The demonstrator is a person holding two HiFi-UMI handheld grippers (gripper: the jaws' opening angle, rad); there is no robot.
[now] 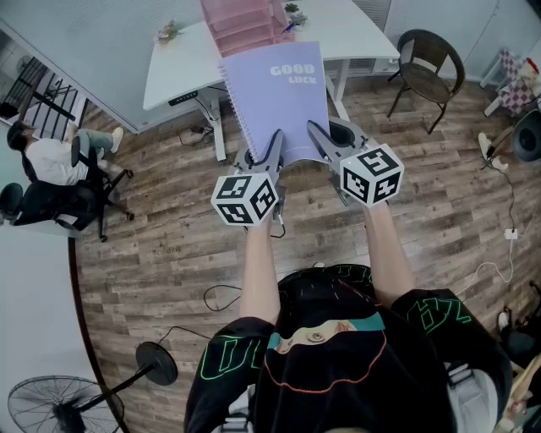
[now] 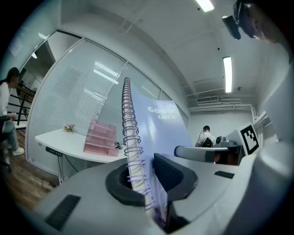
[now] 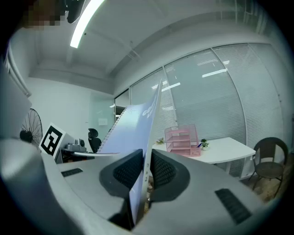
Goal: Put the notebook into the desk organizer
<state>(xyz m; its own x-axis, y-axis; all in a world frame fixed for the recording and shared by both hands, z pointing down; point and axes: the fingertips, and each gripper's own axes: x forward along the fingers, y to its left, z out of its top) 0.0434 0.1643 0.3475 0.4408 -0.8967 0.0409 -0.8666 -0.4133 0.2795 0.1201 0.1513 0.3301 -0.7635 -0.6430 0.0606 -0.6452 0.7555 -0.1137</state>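
A lilac spiral notebook [image 1: 279,93] with white print on its cover is held up in the air in front of the person, its spiral along the left edge. My left gripper [image 1: 272,145] is shut on the notebook's [image 2: 158,133] spiral side near the bottom corner. My right gripper [image 1: 316,135] is shut on the notebook's [image 3: 133,133] lower right edge. The pink desk organizer [image 1: 243,24] with stacked trays stands on the white table [image 1: 177,63] beyond the notebook. It shows too in the left gripper view as the pink organizer [image 2: 101,137] and in the right gripper view [image 3: 183,141].
A dark wicker chair [image 1: 427,68] stands right of the table. A person sits in an office chair [image 1: 59,182] at the left. A floor fan [image 1: 59,406] is at the lower left. Cables lie on the wooden floor [image 1: 169,254]. A small plant [image 3: 204,144] sits on the table.
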